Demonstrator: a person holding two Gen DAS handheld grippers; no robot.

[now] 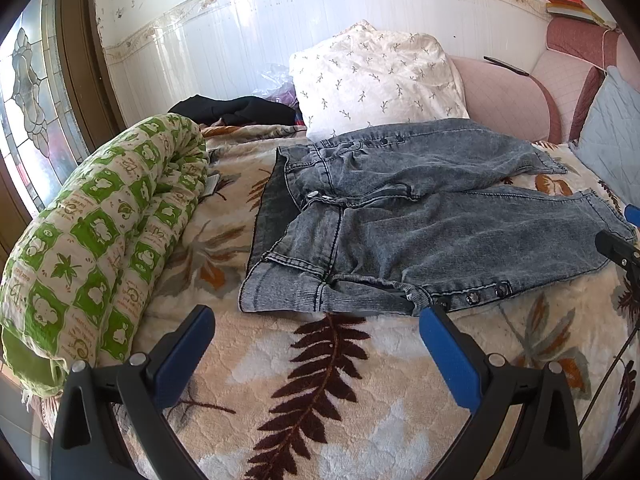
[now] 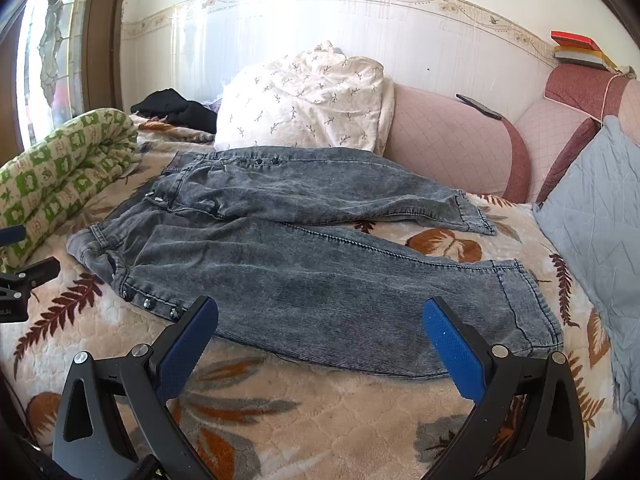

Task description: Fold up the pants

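Grey acid-washed denim pants (image 1: 404, 216) lie spread flat on a leaf-patterned blanket (image 1: 320, 380), waist at the left and both legs running right. They also show in the right wrist view (image 2: 320, 264). My left gripper (image 1: 318, 316) is open and empty, just in front of the near waist edge. My right gripper (image 2: 320, 308) is open and empty, at the near edge of the closer leg. The right gripper's body shows at the right edge of the left wrist view (image 1: 618, 250).
A rolled green and white quilt (image 1: 100, 232) lies along the left. A white floral pillow (image 1: 372, 80), black clothing (image 1: 236, 110) and a pink padded headboard (image 1: 508, 96) stand behind the pants. A grey-blue cushion (image 2: 592, 216) lies at the right.
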